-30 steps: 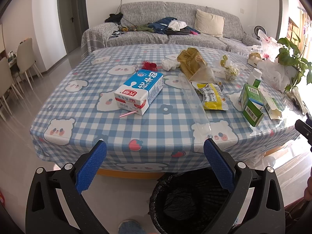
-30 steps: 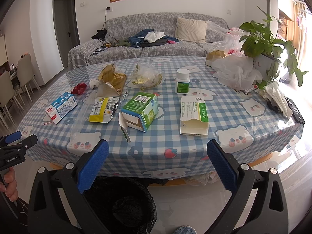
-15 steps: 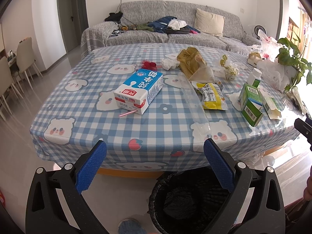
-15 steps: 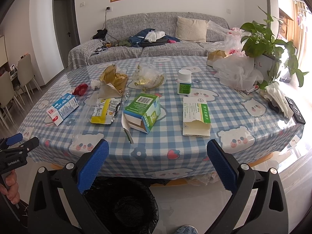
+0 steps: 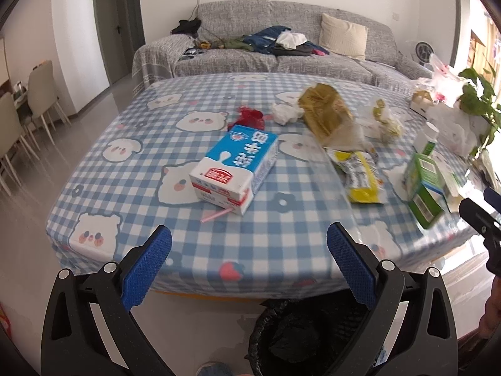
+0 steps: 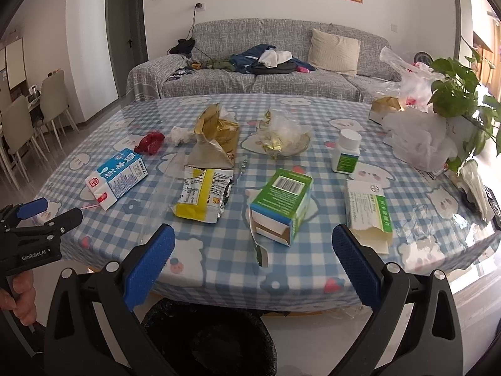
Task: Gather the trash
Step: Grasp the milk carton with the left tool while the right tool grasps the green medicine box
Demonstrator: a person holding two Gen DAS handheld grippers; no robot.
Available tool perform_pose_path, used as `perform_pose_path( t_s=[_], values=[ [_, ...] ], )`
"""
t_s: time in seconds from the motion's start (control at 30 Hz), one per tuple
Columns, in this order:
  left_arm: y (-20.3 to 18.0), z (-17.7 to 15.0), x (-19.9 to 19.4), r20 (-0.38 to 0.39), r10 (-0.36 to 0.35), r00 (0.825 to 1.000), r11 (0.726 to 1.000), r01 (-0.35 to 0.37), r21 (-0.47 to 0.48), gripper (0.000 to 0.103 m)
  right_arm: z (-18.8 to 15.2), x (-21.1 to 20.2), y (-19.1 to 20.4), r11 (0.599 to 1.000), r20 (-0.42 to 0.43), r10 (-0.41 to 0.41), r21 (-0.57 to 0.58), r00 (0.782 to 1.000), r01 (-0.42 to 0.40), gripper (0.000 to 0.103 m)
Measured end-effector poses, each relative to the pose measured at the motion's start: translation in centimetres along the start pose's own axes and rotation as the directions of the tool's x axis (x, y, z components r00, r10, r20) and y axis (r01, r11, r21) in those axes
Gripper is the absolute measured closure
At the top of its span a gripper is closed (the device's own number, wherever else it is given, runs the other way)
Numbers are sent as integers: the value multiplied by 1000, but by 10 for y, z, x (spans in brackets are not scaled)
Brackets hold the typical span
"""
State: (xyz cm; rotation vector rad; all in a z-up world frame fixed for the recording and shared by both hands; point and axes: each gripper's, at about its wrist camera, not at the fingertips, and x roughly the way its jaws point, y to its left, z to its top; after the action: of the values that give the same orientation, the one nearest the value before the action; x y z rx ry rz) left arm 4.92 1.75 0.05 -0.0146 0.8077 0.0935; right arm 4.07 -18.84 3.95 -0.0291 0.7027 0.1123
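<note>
blue-and-white milk carton point(image 5: 235, 166) lying on its side with a pink straw point(image 5: 216, 216) poking out near the table's front edge, straight ahead of the left gripper point(image 5: 249, 268), whose jaws are spread wide and empty. two green boxes: an opened green cardboard box point(image 6: 282, 204) dead ahead of the right gripper point(image 6: 253, 261), also wide apart, and a flattened green-and-white medicine box point(image 6: 369, 213) just right of it. one yellow snack wrapper point(image 6: 203, 194), one gold foil bag point(image 6: 216, 138), one white pill bottle point(image 6: 347, 151). black-lined bin point(image 6: 209, 338) sits below the checked tablecloth point(image 6: 313, 269).
</note>
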Motion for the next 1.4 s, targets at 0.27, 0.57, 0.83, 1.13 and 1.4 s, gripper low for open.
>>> perform_pose_path(
  t_s=[0.27, 0.57, 0.83, 1.13, 1.4],
  values=[
    [14, 18, 36, -37, 16, 999, 1000, -16, -14, 6, 10, 42, -5, 999, -57, -32, 11, 998, 33, 6],
    [16, 44, 90, -81, 31, 996, 999, -31, -9, 6, 19, 81, -16, 999, -112, -36, 21, 993, 39, 7],
    [17, 53, 131, -131, 23, 991, 1000, -25, -16, 12, 21, 117, -26, 998, -182, -40, 49, 982, 50, 12],
    [12, 59, 148, -142, 18, 990, 1000, -22, -21, 16, 19, 129, -31, 997, -204, -36, 60, 978, 49, 24],
    [8, 60, 146, -136, 12, 991, 1000, -15, -21, 24, 19, 135, -34, 997, -211, -42, 61, 976, 56, 44]
  ],
)
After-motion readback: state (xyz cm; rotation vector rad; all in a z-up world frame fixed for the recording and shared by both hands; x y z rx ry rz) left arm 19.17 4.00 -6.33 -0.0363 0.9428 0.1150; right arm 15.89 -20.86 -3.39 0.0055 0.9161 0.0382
